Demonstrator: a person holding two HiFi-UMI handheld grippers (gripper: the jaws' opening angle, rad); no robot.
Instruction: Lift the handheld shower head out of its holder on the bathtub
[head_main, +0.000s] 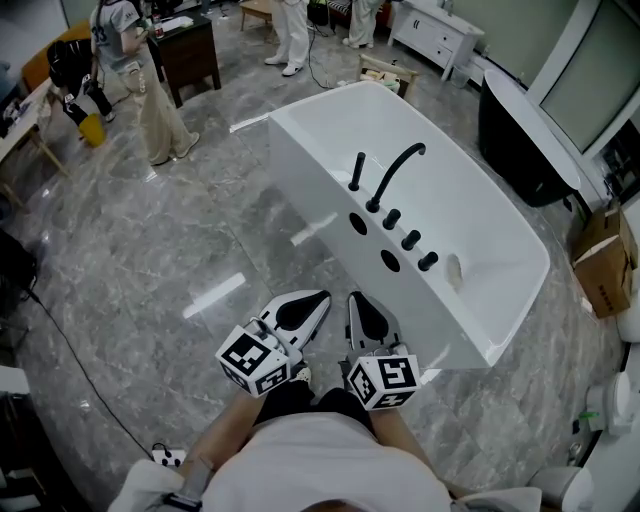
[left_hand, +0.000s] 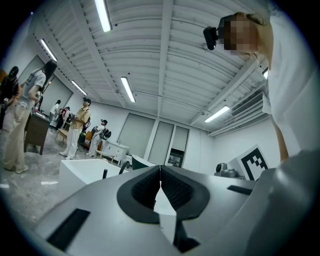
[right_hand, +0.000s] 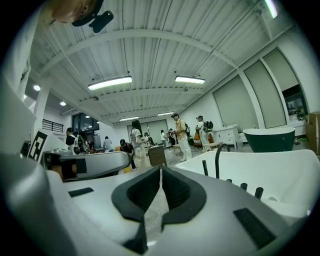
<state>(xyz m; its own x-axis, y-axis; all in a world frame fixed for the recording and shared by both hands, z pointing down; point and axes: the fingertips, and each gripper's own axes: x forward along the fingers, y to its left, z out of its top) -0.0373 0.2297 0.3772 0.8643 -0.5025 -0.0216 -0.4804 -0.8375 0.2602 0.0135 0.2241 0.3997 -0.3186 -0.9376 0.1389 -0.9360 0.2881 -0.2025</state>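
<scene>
Hovering short of the bathtub (head_main: 310, 150), left claw (head_main: 322, 298) and right claw (head_main: 354, 298) are pressed together, empty. Handheld shower head (head_main: 357, 172) stands upright in its rim holder beside the spout (head_main: 388, 175). Likely faults: closed jaws knocking it, or mistaking the spout for it.

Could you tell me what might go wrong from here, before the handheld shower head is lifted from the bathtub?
Both the left gripper and the right gripper are shut and empty; arriving like this, either would probably bump the slim shower head rather than grip it. The curved spout stands close beside it, so a wide or careless approach may strike the spout or the knobs.
</scene>
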